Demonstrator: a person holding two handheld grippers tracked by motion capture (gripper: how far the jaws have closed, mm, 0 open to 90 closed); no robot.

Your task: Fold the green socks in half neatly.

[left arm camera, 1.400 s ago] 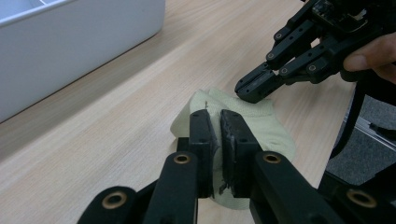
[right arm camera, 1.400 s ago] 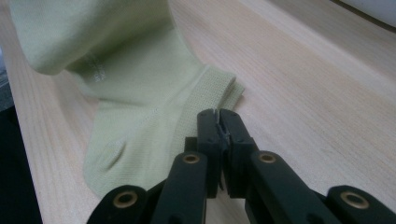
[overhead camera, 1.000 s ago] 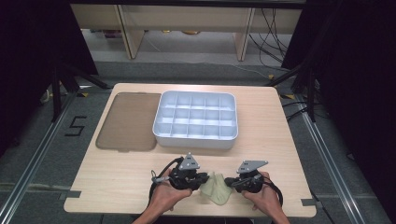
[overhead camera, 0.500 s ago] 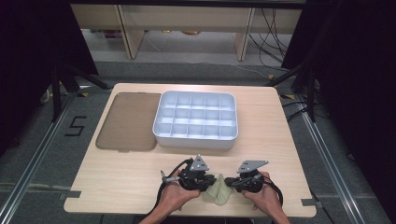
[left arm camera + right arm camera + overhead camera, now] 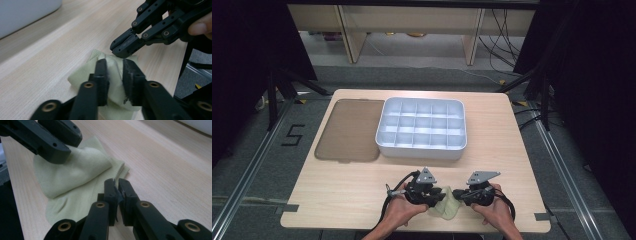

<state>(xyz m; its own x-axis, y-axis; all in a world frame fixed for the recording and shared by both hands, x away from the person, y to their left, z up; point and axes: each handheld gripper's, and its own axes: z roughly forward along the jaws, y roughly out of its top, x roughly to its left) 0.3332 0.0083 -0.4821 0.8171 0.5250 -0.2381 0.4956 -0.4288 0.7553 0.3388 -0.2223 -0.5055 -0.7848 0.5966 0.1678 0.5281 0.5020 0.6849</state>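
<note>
Pale wooden table (image 5: pixel 362 200) on a grey floor, dark surroundings on either side, shelving legs at the far end. At centre of the table, a white compartment tray (image 5: pixel 421 150); just left of it, a flat brownish lid (image 5: pixel 347 131). At the near edge, between both hands, a small pale green cloth (image 5: pixel 446 206), loosely bunched, partly flat on the wood. Left gripper (image 5: pixel 431 196) at the cloth's left side: jaws just opened part way, a raised fold standing between them (image 5: pixel 114 75) with a narrow gap showing, pads apparently no longer pressing. Right gripper (image 5: pixel 460 195) at the cloth's right side: jaws nearly closed, seemingly pinching a thin edge of the fabric (image 5: pixel 116 192). Cloth judged very light, soft and limp, without stiffness; likely to sag, drape and slide easily on the smooth wood, not fragile. Best taken at a corner or hem, pinched through a single or doubled layer, not at the bulky middle. With two grips, opposite corners advisable for spreading or folding flat.
</note>
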